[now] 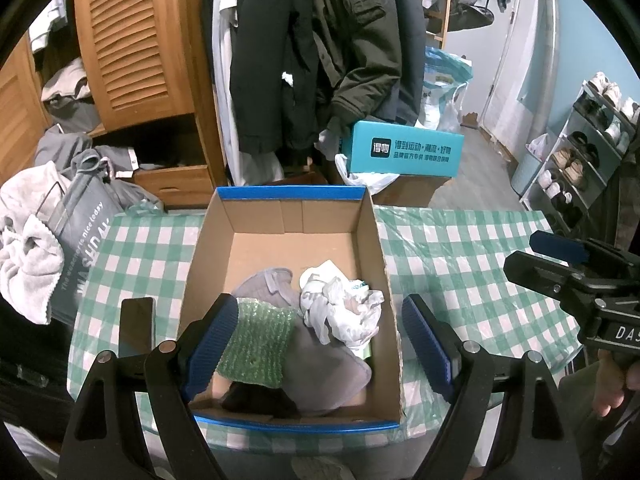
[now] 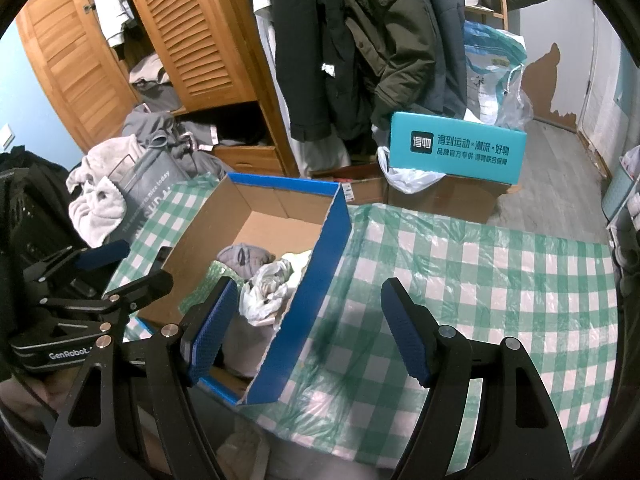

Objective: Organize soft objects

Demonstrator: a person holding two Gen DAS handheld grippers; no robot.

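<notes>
**Both grippers free above a filled box**

We see the left gripper (image 1: 316, 344) with jaws apart over the cardboard box (image 1: 372, 216), holding nothing; the right gripper (image 2: 304, 332), likewise spread and empty, straddles the box's blue wall. The green bubble wrap (image 1: 256, 344), grey cloth (image 1: 324, 372) and crumpled white bag (image 1: 344, 312) lie inside. We judge that a careless descent could catch the wall, dragging the box across the slippery checked tablecloth (image 2: 480, 280).
</notes>
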